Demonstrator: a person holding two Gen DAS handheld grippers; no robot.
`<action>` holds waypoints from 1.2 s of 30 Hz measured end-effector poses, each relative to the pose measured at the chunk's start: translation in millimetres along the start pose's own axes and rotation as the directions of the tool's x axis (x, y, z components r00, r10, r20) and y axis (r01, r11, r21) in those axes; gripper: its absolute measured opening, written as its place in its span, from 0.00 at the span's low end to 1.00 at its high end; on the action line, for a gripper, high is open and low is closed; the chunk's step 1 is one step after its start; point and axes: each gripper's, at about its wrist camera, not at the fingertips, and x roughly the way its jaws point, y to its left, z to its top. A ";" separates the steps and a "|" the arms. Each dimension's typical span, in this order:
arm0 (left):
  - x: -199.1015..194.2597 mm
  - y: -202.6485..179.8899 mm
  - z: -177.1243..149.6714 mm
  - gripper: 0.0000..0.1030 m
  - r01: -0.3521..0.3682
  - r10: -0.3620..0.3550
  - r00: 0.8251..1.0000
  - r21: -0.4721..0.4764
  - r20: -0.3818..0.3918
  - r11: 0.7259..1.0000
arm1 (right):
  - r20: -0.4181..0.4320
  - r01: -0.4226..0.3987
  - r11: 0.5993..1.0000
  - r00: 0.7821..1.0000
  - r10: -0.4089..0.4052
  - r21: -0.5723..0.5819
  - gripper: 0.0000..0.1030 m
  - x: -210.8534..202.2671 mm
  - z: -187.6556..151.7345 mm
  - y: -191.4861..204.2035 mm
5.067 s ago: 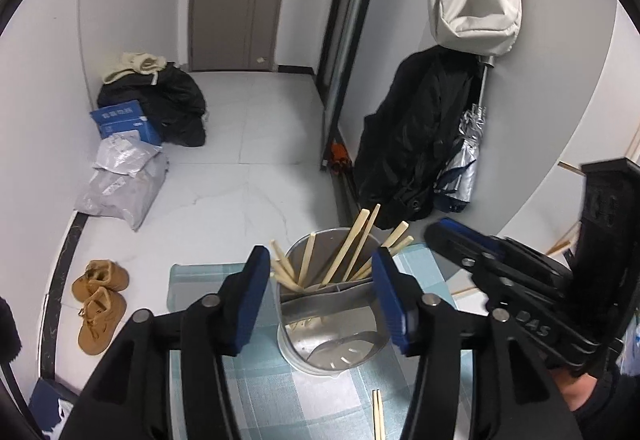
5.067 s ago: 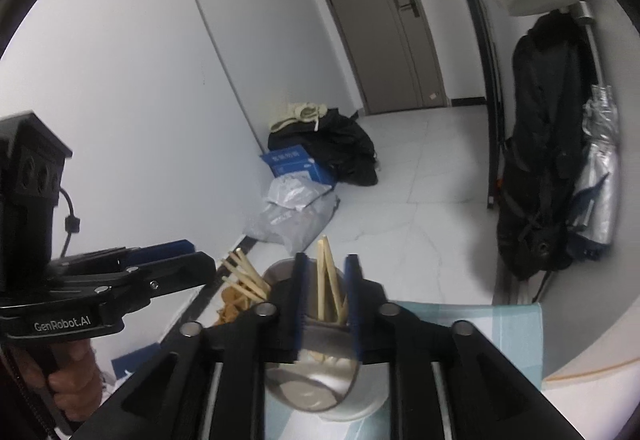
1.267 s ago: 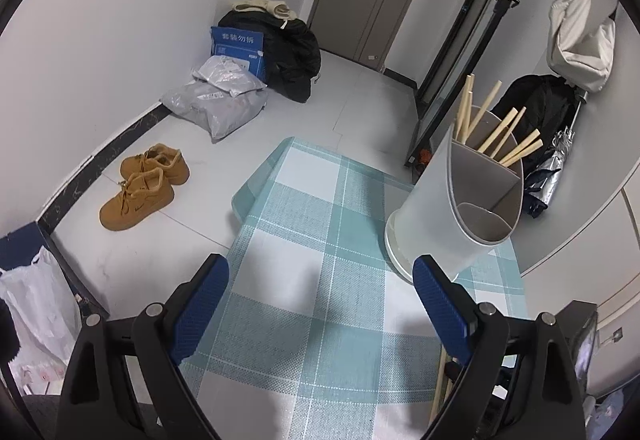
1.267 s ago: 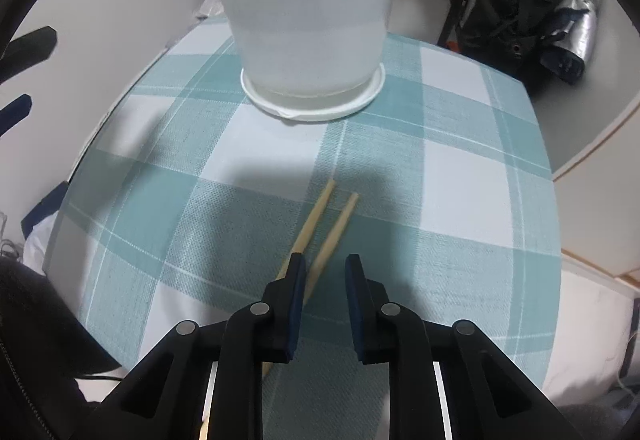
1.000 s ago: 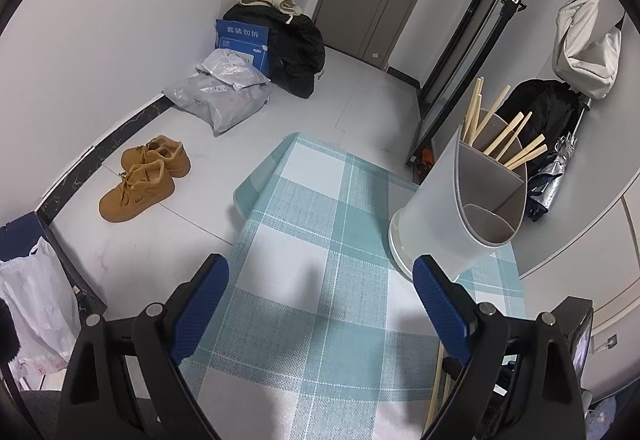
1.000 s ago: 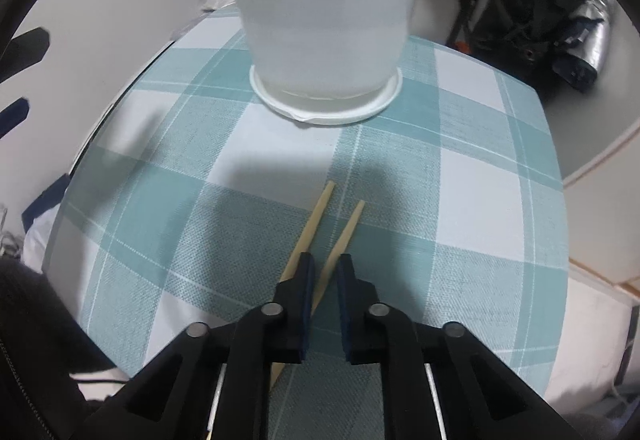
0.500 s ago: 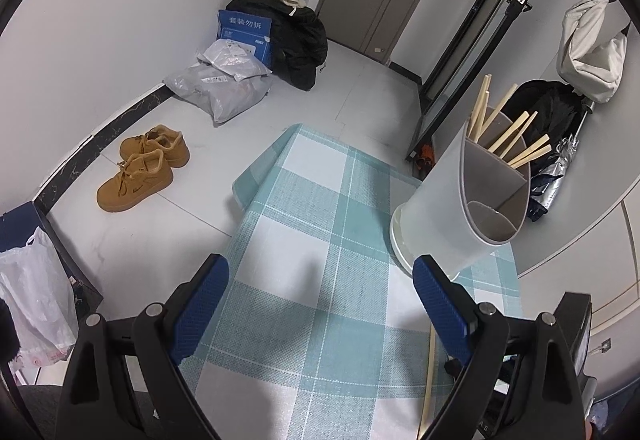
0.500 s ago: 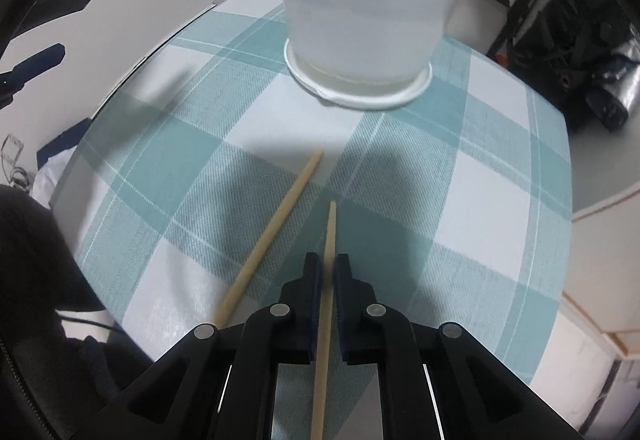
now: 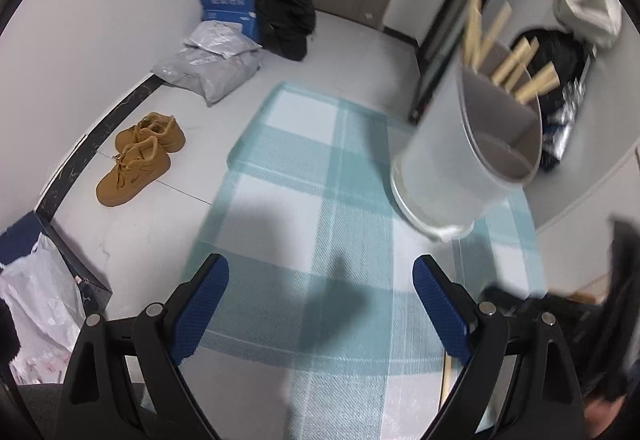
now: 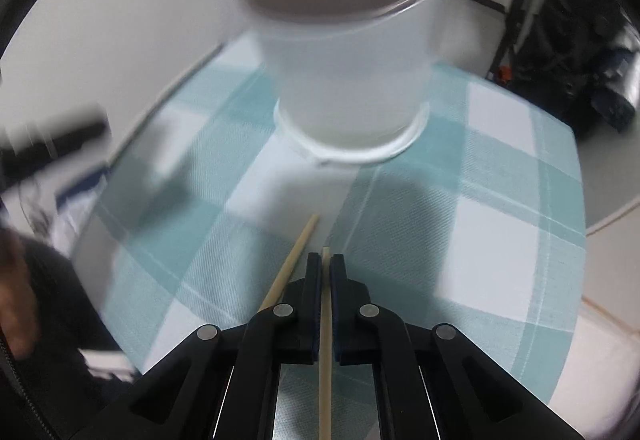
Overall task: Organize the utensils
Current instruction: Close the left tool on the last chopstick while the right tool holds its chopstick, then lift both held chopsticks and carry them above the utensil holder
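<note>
My right gripper [image 10: 326, 268] is shut on a pale wooden chopstick [image 10: 325, 360]. The stick runs back between the fingers, which are still closing on it, and its tip pokes just past the pads. A second chopstick [image 10: 294, 260] lies on the teal checked tablecloth [image 10: 480, 240] just to its left. The white utensil holder [image 10: 348, 80] stands straight ahead, blurred. In the left wrist view, the holder [image 9: 452, 168] has several chopsticks [image 9: 516, 72] in its far compartment. My left gripper [image 9: 320, 280] hangs open over bare cloth with nothing between its fingers.
Past the table's left edge, tan shoes [image 9: 136, 156], grey parcels [image 9: 208, 68] and a blue box [image 9: 228, 8] lie on the floor. A dark bag [image 10: 580, 52] sits behind the table on the right. The right-hand tool [image 9: 568, 320] shows blurred at the lower right.
My right gripper shut on one of the two chopsticks, lifted it off the cloth and moved nearer the holder. The left gripper stayed open and sank a little toward the table.
</note>
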 end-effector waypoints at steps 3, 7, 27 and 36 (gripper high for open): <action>3.3 -16.3 -6.8 0.88 0.012 -0.010 1.000 0.058 -0.027 0.998 | 0.103 -0.071 0.990 0.993 0.058 0.125 0.03 -24.2 2.9 -31.1; 10.7 -43.4 -12.1 0.88 0.046 -0.035 0.996 0.148 -0.079 0.988 | 0.248 -0.232 0.927 0.955 0.161 0.294 0.03 -51.6 -5.4 -70.6; 60.7 -115.2 -23.5 0.52 -0.036 0.129 0.957 0.334 -0.260 0.942 | 0.551 -0.435 0.762 0.825 0.123 0.481 0.03 -98.5 -51.7 -158.0; 60.5 -120.7 -18.0 0.01 -0.024 0.109 0.949 0.277 -0.297 0.961 | 0.568 -0.407 0.795 0.817 0.098 0.449 0.03 -110.6 -56.7 -151.9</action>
